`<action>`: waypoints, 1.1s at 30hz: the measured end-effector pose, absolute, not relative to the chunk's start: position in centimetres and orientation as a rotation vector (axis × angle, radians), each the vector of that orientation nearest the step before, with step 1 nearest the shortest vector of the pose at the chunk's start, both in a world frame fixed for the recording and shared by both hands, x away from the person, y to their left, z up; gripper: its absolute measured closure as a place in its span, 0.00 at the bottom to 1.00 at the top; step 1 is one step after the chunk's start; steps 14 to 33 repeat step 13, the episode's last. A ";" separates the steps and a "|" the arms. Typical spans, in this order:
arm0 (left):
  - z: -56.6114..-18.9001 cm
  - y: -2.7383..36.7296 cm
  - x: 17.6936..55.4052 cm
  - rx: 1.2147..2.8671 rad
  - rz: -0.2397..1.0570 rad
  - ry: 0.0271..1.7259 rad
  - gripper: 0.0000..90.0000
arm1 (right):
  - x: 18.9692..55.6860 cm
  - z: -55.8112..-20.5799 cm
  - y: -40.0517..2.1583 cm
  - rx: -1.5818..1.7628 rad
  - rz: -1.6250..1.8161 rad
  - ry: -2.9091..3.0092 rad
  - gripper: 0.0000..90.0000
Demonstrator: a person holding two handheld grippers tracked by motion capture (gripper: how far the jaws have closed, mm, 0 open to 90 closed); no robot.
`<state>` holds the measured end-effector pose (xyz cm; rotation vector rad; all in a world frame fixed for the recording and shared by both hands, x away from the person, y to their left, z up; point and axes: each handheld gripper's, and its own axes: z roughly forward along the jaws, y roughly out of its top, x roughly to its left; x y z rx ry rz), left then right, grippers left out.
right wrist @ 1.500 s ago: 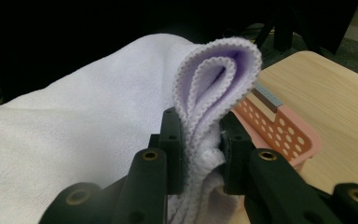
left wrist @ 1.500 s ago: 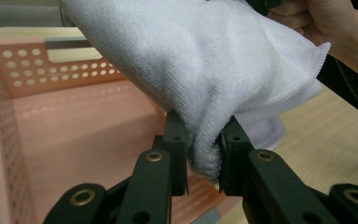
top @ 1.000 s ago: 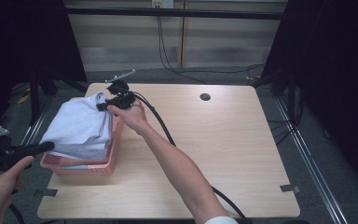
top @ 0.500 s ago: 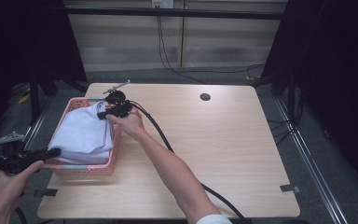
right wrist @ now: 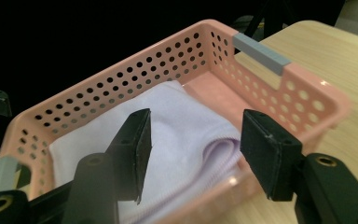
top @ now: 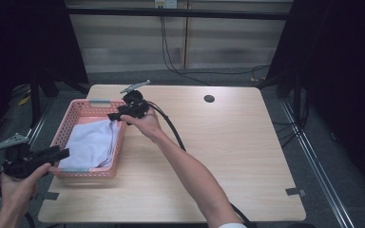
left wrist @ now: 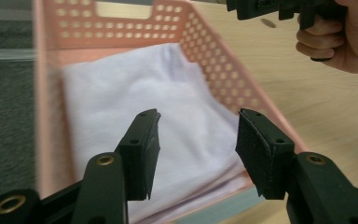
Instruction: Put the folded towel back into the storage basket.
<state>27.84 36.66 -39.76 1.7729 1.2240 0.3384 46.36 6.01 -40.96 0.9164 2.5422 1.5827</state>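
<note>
A pink perforated basket (top: 83, 108) stands at the table's left edge, with a folded pale lilac cloth (top: 91, 144) lying inside it. My left gripper (top: 64, 153) hovers at the basket's near left corner. In the left gripper view its jaws (left wrist: 198, 123) have just been opening and stand apart, with nothing pressed between them; the cloth (left wrist: 135, 88) lies beyond. My right gripper (top: 113, 116) hangs over the basket's far right side. Its jaws (right wrist: 196, 123) have also just been opening and stand wide over the cloth (right wrist: 177, 107), not touching it.
The basket has a grey handle strip (right wrist: 261, 53) on its end wall. A dark round hole (top: 209, 99) sits in the light wooden table (top: 247, 156) at the back. A black cable (top: 173, 130) trails from the right gripper along the forearm.
The cloth, heaped above the rim a second ago, now lies low in the basket. Both grippers have opened; the right one has drawn back from the cloth.
</note>
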 end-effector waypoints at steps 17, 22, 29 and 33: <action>-40.5 26.1 25.8 1.846 0.323 1.015 0.39 | 41.2 -39.7 -4.2 0.893 1.646 2.435 0.45; -40.5 26.1 25.8 1.846 0.323 1.015 0.39 | 41.2 -39.7 -4.2 0.893 1.646 2.435 0.45; -40.5 26.1 25.8 1.846 0.323 1.015 0.39 | 41.2 -39.7 -4.2 0.893 1.646 2.435 0.45; -40.5 26.1 25.8 1.846 0.323 1.015 0.39 | 41.2 -39.7 -4.2 0.893 1.646 2.435 0.45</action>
